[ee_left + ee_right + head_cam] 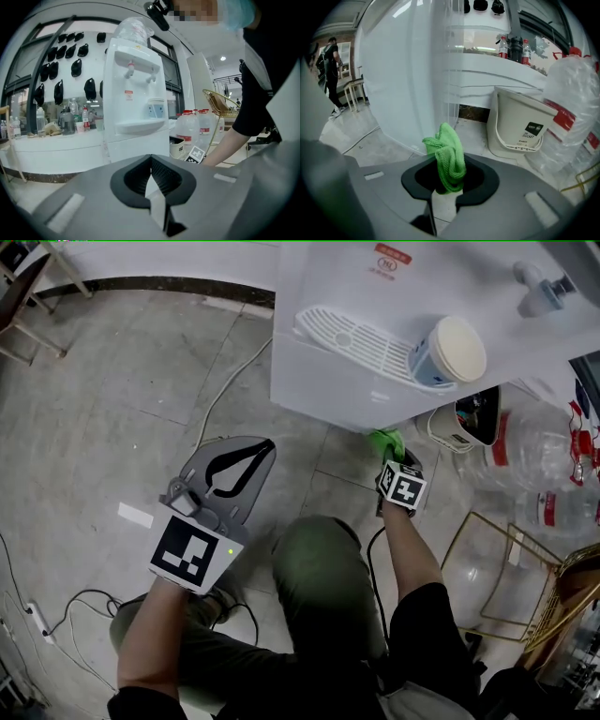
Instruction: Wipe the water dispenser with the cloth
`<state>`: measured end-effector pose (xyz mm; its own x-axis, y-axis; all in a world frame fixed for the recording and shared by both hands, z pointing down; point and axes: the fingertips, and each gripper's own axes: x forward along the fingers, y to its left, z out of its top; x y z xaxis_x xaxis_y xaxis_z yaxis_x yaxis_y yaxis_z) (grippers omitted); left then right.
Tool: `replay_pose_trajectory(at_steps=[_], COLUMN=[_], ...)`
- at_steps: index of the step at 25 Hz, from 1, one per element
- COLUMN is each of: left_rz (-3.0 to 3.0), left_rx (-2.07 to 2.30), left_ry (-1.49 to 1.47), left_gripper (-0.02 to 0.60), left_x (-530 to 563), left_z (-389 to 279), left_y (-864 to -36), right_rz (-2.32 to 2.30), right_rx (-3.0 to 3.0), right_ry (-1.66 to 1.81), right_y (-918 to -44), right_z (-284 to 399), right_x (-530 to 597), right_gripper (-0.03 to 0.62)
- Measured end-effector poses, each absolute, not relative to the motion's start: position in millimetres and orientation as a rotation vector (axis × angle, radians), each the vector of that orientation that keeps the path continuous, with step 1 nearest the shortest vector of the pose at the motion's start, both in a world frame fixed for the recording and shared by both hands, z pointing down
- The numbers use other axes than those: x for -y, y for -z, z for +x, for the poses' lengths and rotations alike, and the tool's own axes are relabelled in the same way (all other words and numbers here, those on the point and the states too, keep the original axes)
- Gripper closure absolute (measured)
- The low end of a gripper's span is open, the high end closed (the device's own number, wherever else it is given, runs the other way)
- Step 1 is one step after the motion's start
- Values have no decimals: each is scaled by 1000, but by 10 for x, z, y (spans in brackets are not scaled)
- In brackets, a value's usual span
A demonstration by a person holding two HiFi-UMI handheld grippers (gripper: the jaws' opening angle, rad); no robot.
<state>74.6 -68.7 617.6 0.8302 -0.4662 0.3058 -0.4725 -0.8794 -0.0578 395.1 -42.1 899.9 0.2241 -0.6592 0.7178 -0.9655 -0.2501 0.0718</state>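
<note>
Cloth (450,140), green nubby terry, bunched into a narrow wad, clamped in the right gripper (447,164), jaws closed on its lower end. Long axis along the jaws, loose tip pointing ahead, close to the bottom corner of the smooth white dispenser (408,79). Just right, rounded cream plastic bucket (520,124). Left gripper (151,161) well back, ribbed jaws meeting at the tips, empty.

Head view: from your head, steeply down onto the dispenser (323,381), lower front only.
Left gripper view: low, well back from the dispenser, facing its whole front.
Right gripper view: low, close to the dispenser's bottom corner.
Shared: dispenser in all three; bucket (520,126) beside it in the head and right gripper views.
</note>
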Motion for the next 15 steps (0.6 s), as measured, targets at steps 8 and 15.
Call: replay_pose_trajectory(at_steps=[8,15], left_rz=[2983,3044], left_rx=[821,832], left_ry=[-416,-332], left_gripper=[578,578], left_x=[811,1188], left_z=[556,435], left_y=[-6013,-5850], right_rz=[1761,1644], right_rx=[1884,2173], right_ry=[-683,-532], right_y=[-8580,-7708], right_z=[2755,1613], right_x=[615,1025], right_gripper=[502,502])
